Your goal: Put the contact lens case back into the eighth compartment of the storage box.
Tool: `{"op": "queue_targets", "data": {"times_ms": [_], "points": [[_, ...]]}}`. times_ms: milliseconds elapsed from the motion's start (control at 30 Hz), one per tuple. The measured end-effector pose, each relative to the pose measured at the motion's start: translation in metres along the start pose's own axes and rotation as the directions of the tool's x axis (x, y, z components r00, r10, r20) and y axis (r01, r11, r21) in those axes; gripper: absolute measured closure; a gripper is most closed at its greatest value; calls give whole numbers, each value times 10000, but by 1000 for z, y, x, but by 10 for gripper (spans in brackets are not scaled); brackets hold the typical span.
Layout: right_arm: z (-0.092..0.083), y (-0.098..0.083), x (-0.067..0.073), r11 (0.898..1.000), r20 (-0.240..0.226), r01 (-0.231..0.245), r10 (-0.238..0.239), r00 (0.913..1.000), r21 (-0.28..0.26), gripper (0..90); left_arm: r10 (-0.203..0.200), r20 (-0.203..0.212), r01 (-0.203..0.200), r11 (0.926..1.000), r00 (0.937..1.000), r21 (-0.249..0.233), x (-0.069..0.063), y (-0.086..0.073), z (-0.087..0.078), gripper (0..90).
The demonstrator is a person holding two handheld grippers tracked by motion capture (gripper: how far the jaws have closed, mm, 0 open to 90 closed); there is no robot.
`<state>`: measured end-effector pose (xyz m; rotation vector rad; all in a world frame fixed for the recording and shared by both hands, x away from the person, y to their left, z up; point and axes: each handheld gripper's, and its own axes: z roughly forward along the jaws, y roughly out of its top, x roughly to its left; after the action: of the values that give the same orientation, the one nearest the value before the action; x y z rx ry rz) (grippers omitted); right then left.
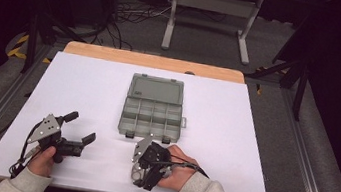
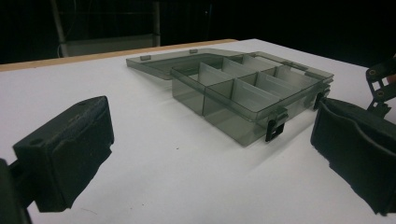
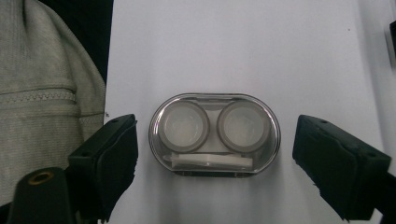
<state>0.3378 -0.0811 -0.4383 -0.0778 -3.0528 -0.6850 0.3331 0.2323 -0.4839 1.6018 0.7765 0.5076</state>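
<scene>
We hold the right gripper [image 3: 215,158] fingers-down and apart over a clear contact-lens case [image 3: 215,135] just near of the open organizer box [image 1: 153,107], likely to straddle it (the left gripper [image 1: 79,128], fingers also apart, waits left of the box).

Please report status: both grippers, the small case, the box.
Left gripper open, off to the side. Right gripper open, astride the small case, not touching. Box open, compartments look empty.

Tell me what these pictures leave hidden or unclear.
- High view: the right hand-held gripper covers the small clear case under it.
- Left gripper view: the organizer box walls hide the compartment floors.
- Right gripper view: the round cups' contents are too hazy to tell.
</scene>
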Motion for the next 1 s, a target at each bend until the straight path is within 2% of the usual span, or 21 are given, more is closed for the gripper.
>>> {"op": "queue_targets", "data": {"times_ms": [167, 500, 1000], "points": [[3, 1, 0, 10000, 127, 42, -43, 9999, 75, 168, -2, 7, 2, 10000, 10000, -2, 0, 0, 0, 2], [8, 2, 1, 9994, 10, 94, -94, 10000, 346, 259, -21, 10, 21, 10000, 10000, -35, 0, 0, 0, 2], [5, 3, 2, 9996, 208, 207, -211, 9996, 206, 263, -17, 27, 17, 10000, 10000, -33, 0, 0, 0, 2]]}}
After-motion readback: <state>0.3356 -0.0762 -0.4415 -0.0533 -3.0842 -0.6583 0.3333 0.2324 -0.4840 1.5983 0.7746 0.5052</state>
